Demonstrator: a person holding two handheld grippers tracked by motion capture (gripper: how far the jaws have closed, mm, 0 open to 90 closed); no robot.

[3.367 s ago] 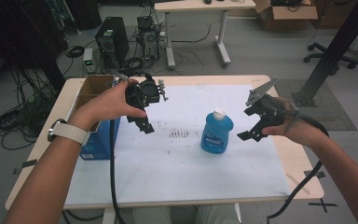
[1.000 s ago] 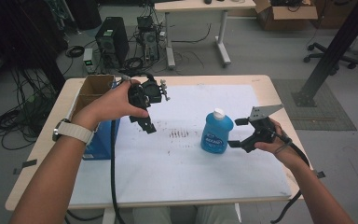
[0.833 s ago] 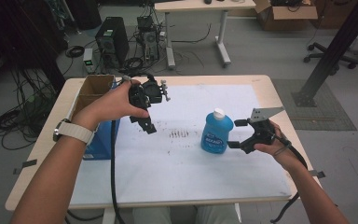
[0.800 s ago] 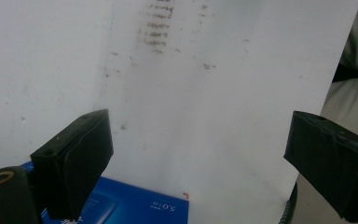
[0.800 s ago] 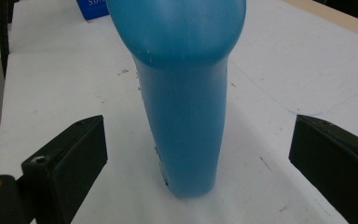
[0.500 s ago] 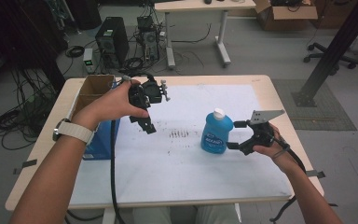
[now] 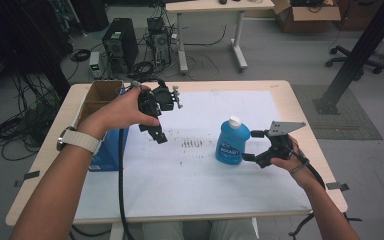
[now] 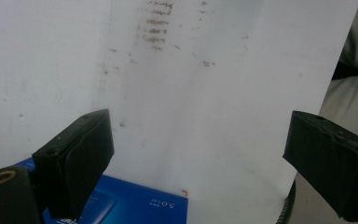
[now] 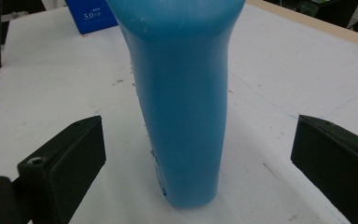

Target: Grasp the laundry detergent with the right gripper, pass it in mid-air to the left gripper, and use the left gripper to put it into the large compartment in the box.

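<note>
At centre right, the upright blue bottle (image 7: 232, 142) is flanked, untouched, by the wide-spread right gripper (image 7: 247, 145); the left gripper (image 7: 156, 131) is held agape, empty, upper left.

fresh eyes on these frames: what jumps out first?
The translucent blue plastic bottle with a white cap stands upright right of centre on the white table sheet. The right gripper sits at its side, jaws open around it without touching. The left gripper hangs open above the sheet, near a blue cardboard box.

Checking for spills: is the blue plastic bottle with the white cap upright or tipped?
Upright. The blue plastic bottle stands on its base on the white table sheet, cap on top, between the open right gripper jaws.
</note>
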